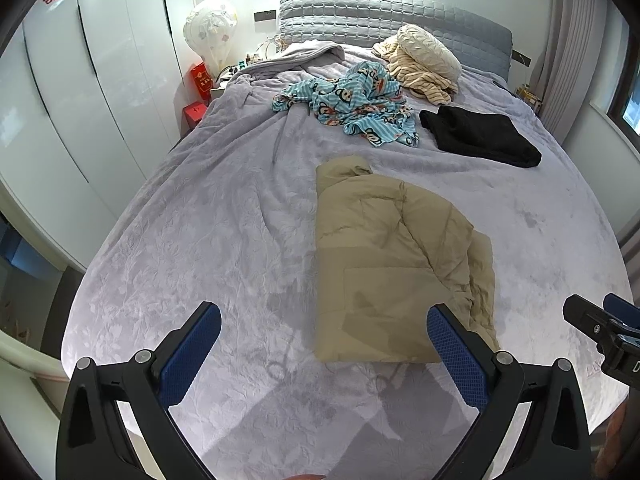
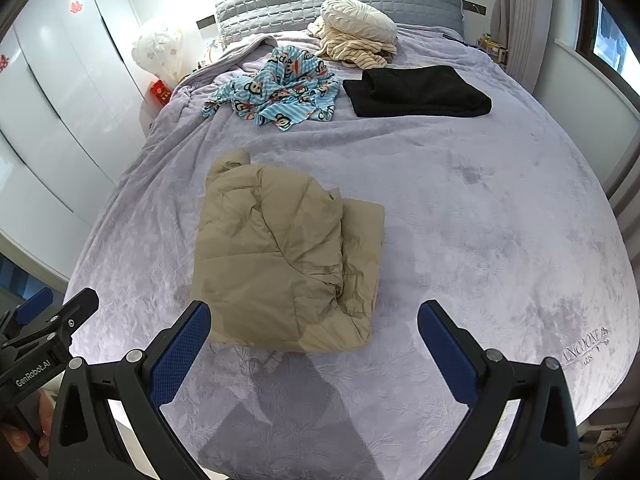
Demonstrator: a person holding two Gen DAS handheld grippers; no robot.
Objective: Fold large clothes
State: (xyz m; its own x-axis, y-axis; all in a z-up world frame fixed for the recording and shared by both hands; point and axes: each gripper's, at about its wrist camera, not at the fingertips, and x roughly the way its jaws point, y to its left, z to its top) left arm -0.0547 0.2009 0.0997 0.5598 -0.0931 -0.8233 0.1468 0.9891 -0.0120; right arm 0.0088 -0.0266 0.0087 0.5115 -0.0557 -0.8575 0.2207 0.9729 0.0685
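A tan padded jacket [image 1: 392, 264] lies folded into a rough rectangle on the lilac bed cover [image 1: 200, 240], near the foot of the bed; it also shows in the right wrist view [image 2: 280, 256]. My left gripper [image 1: 324, 320] is open and empty, held above the bed just short of the jacket's near edge. My right gripper [image 2: 314, 316] is open and empty, also above the near edge. Each gripper shows at the edge of the other's view: the right one [image 1: 600, 332], the left one [image 2: 44, 332].
Further up the bed lie a folded black garment [image 2: 416, 92], a crumpled blue monkey-print garment [image 2: 280, 88] and a cream blanket with a round pillow [image 2: 356, 36]. White wardrobes [image 1: 80, 100] run along the left. Red boxes and a nightstand [image 1: 200, 88] stand by the headboard.
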